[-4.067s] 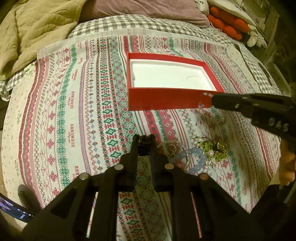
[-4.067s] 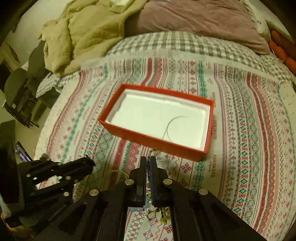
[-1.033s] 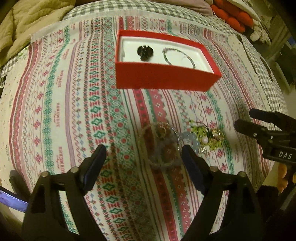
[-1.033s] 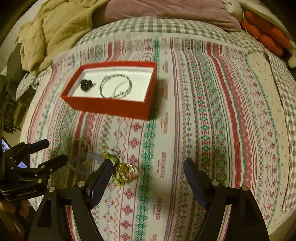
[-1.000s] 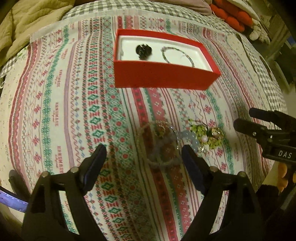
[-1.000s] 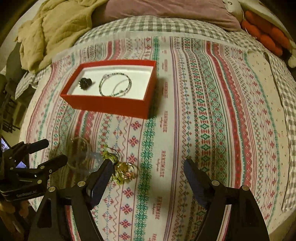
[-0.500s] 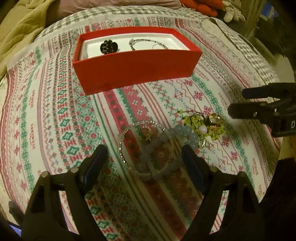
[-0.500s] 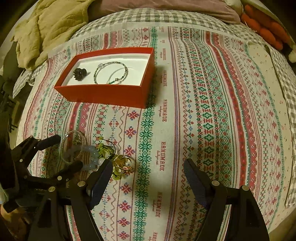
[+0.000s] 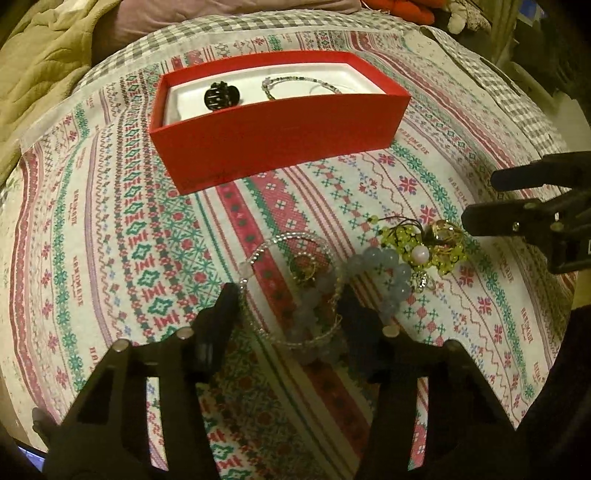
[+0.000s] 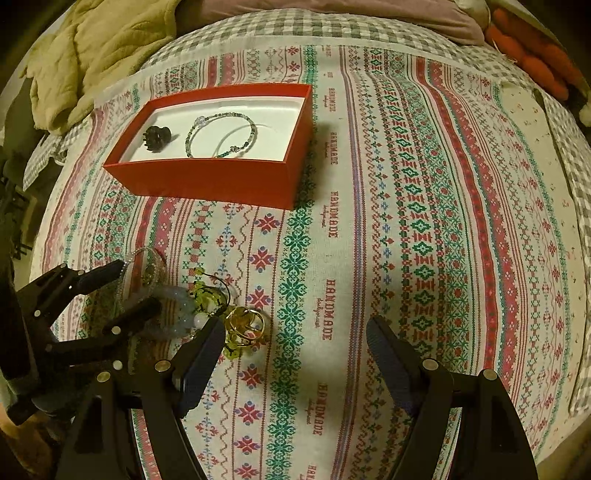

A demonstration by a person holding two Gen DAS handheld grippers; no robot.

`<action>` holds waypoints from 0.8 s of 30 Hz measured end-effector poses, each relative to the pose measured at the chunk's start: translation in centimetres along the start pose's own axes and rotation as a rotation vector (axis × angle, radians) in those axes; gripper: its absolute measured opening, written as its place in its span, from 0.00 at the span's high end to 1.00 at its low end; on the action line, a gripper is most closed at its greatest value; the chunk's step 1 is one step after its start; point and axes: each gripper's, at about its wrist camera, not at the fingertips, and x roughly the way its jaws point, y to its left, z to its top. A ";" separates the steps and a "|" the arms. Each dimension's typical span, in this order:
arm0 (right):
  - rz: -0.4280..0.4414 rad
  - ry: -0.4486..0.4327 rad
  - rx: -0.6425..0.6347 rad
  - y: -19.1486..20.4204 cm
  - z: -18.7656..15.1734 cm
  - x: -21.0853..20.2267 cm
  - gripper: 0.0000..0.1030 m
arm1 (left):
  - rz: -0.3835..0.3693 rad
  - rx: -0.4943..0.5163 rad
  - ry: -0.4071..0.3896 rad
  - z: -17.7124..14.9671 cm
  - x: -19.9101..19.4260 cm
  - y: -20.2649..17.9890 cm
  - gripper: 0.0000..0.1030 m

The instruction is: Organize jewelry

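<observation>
A red box (image 9: 280, 147) with a white lining holds a black hair claw (image 9: 220, 96) and a thin beaded bracelet (image 10: 220, 135). On the patterned cloth lies a jewelry pile: a clear crystal bracelet (image 9: 258, 254), a pale blue bead bracelet (image 9: 384, 269), a green beaded piece (image 9: 413, 243) and gold rings (image 10: 245, 325). My left gripper (image 9: 288, 302) is open, its fingers straddling the crystal and blue bracelets. My right gripper (image 10: 295, 339) is open; its left finger is beside the gold rings.
The patterned cloth (image 10: 424, 221) covers a bed. A beige blanket (image 10: 92, 48) lies at the back left, a mauve pillow (image 10: 332, 11) behind, orange plush items (image 10: 532, 62) at the back right. The box also shows in the right wrist view (image 10: 207, 181).
My left gripper has dropped forward over the pile and its fingers have narrowed around the bracelets. My right gripper has lowered slightly towards the rings. Earlier, the box was empty.
</observation>
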 end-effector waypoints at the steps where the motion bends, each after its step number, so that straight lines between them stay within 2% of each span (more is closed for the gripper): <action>1: 0.000 0.001 -0.001 0.1 0.0 0.0 0.22 | 0.000 -0.001 -0.001 0.0 -0.1 0.1 0.47; 11: 0.005 -0.009 0.000 0.3 0.1 -0.2 0.22 | 0.012 -0.007 -0.025 -0.3 -1.8 0.5 0.47; 13: 0.017 -0.016 -0.009 0.6 0.2 -0.3 0.22 | 0.011 -0.017 -0.030 -0.4 -2.2 1.0 0.61; 14: 0.028 -0.020 -0.016 0.8 0.1 -0.4 0.22 | 0.015 -0.024 -0.027 -0.4 -2.3 1.3 0.61; 18: 0.081 -0.048 -0.097 2.4 -0.2 -0.7 0.22 | 0.043 -0.032 -0.018 -0.9 -2.6 2.4 0.61; 20: 0.105 -0.059 -0.191 4.0 -0.9 -0.6 0.22 | 0.054 -0.039 -0.006 -1.3 -2.5 3.0 0.61; 24: 0.124 -0.063 -0.248 5.4 -1.4 -0.4 0.22 | 0.078 -0.084 0.008 -1.8 -2.2 4.7 0.61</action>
